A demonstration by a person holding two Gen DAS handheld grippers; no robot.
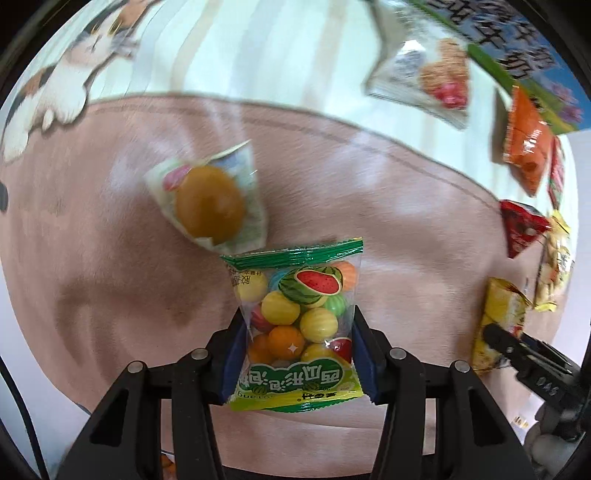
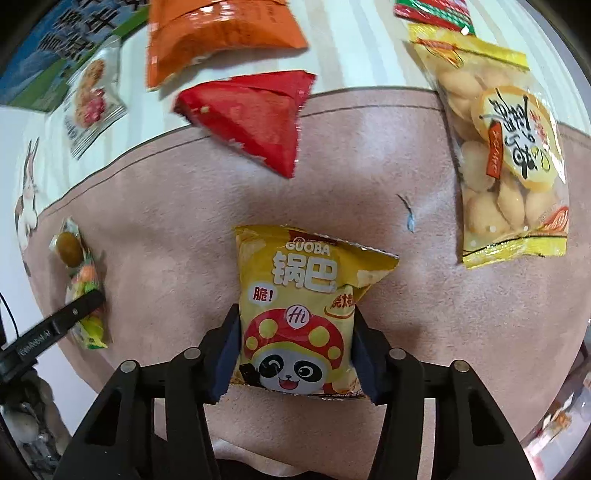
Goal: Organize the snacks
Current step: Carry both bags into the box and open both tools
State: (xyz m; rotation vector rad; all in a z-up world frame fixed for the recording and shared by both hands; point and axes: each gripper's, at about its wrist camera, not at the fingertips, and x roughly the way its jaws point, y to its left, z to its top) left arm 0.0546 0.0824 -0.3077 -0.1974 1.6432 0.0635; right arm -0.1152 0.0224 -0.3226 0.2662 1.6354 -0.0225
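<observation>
My left gripper [image 1: 297,321] is shut on a clear bag of watermelon-shaped gum balls [image 1: 295,325] with green ends, held over the pink mat [image 1: 92,258]. A wrapped round brown bun [image 1: 208,201] lies just beyond it. My right gripper [image 2: 295,317] is shut on a yellow Guoba panda snack bag [image 2: 299,310] over the same mat [image 2: 166,221]. The left gripper and gum bag [image 2: 86,299] show at the left of the right wrist view; the right gripper and yellow bag [image 1: 495,317] show at the right of the left wrist view.
A red triangular packet [image 2: 255,114], an orange bag [image 2: 218,33], a yellow bag of biscuits [image 2: 506,155], a silver cake packet [image 2: 92,99] and a blue-green box [image 2: 55,48] lie around the mat's far edge, on a striped cloth [image 1: 258,48] with a cat print [image 1: 74,62].
</observation>
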